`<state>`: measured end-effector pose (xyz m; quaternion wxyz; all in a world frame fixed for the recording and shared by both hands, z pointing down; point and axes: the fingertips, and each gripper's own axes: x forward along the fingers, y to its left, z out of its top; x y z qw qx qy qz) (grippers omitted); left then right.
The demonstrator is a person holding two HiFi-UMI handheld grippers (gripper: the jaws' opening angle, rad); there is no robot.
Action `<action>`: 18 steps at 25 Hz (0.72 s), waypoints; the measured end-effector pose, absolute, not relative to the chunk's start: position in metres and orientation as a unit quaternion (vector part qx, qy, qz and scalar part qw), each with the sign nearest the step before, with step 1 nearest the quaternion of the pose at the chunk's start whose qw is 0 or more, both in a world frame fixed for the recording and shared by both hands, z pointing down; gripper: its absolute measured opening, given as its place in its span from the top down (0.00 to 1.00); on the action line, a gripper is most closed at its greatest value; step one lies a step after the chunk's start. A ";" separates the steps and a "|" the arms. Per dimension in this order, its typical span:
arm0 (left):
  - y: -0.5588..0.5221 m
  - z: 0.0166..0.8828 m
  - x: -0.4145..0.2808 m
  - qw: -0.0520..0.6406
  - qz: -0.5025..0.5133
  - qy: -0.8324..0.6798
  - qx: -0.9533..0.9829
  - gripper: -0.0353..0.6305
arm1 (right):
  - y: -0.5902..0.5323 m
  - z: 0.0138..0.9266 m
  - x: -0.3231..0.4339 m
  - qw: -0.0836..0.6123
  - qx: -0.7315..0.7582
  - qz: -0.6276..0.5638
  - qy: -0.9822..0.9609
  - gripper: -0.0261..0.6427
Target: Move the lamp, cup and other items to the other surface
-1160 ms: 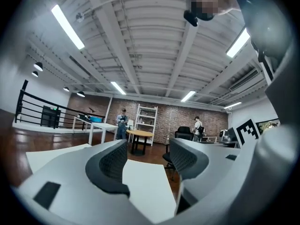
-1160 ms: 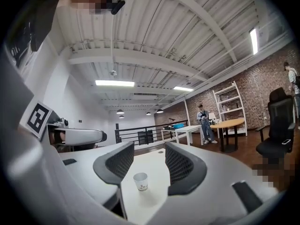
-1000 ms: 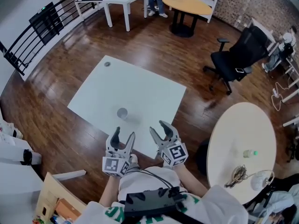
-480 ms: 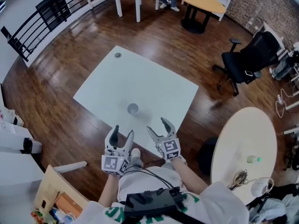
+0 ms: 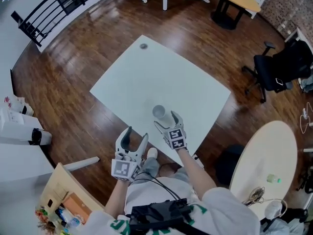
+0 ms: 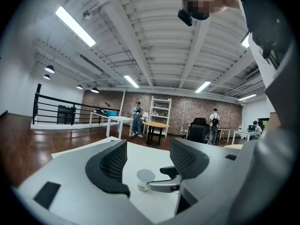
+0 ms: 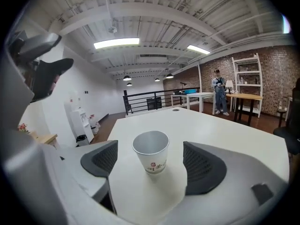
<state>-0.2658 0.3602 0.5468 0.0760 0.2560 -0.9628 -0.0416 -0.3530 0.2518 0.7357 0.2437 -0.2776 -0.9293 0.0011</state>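
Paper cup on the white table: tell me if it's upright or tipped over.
Upright. The paper cup stands on its base on the white table, open rim on top and level.

Right hand-held gripper (image 5: 166,120) has come down and forward from the near edge of the bench (image 5: 146,72) out over it, up to the cup (image 5: 159,112). Its jaws have just been opening: they were part-closed and now stand wide. The cup, which was well ahead of them, now stands between them with a gap on each side, pads not touching. The two are no longer level: the right one now leads the left hand-held gripper (image 5: 135,135). Head camera has tipped forward, so the bench fills more of its view.
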 end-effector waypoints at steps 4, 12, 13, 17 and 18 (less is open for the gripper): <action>0.373 0.551 -0.268 0.085 -0.028 -0.963 0.253 0.53 | 0.266 0.760 -0.378 0.264 -0.264 -0.022 -0.927 0.29; 0.385 0.550 -0.267 0.082 -0.027 -0.964 0.250 0.53 | 0.270 0.730 -0.377 0.240 -0.262 -0.030 -0.934 0.42; 0.381 0.549 -0.266 0.080 -0.028 -0.963 0.254 0.53 | 0.266 0.719 -0.373 0.230 -0.260 -0.025 -0.937 0.42; 0.353 0.544 -0.265 0.072 -0.037 -0.955 0.285 0.53 | 0.238 0.669 -0.345 0.192 -0.248 -0.003 -0.950 0.42; 0.343 0.542 -0.264 0.069 -0.040 -0.952 0.296 0.53 | 0.228 0.657 -0.337 0.185 -0.241 0.005 -0.953 0.42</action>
